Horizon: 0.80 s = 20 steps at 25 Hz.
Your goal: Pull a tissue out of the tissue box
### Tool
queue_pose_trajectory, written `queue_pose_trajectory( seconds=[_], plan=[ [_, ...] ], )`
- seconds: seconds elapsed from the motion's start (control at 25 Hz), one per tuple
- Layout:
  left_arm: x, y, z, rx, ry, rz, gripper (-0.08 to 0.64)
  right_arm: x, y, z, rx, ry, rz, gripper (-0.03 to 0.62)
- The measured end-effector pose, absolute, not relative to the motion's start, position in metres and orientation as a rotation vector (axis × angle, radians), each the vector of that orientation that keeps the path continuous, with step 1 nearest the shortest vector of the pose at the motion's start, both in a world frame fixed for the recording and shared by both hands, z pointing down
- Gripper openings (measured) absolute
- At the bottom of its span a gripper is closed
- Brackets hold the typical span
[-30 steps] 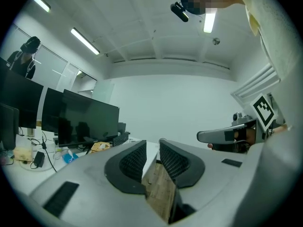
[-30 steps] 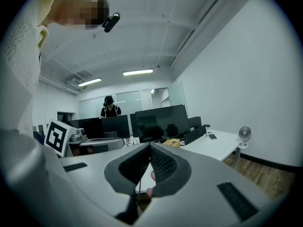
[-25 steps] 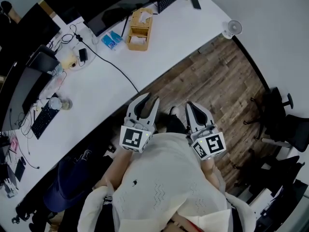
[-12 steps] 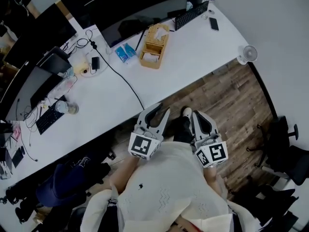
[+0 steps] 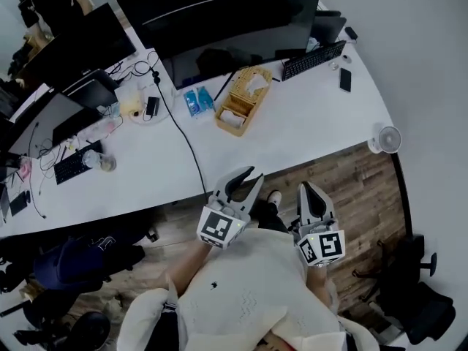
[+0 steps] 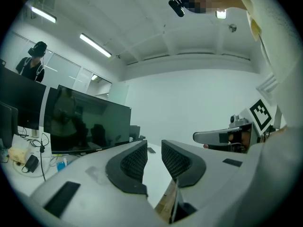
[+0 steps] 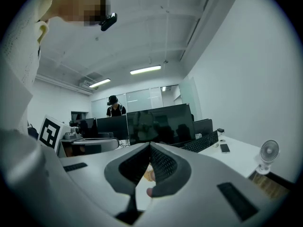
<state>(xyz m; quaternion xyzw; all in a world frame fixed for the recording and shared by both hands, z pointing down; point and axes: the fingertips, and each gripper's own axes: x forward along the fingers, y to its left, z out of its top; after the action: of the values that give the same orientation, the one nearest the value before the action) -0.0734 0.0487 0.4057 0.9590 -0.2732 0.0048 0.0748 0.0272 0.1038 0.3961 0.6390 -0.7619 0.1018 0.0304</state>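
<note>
Noted at mid desk, just before the monitors: tissue box. Right of it: keyboard, then phone. At right desk corner: fan. Left of box: cable to front edge. Before desk, above floor, well apart from box: left hand-held gripper beside right hand-held gripper.

White desk — monitors, keyboard, phone — fan at its corner
</note>
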Motion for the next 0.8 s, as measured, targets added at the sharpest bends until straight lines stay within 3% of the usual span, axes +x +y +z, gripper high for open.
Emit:
queue_pose_trajectory(
  seconds=[0.44, 0.8],
  plan=[
    [0.007, 0.002, 0.397, 2.798, -1.066, -0.006, 0.094, 0.105, 0.044, 0.394, 1.709, -2.498, 0.318, 0.002],
    [0.032, -0.011, 0.406, 2.733, -1.230, 0.017, 0.094, 0.139, 0.018, 0.399, 1.572, -2.592, 0.322, 0.002]
  ],
)
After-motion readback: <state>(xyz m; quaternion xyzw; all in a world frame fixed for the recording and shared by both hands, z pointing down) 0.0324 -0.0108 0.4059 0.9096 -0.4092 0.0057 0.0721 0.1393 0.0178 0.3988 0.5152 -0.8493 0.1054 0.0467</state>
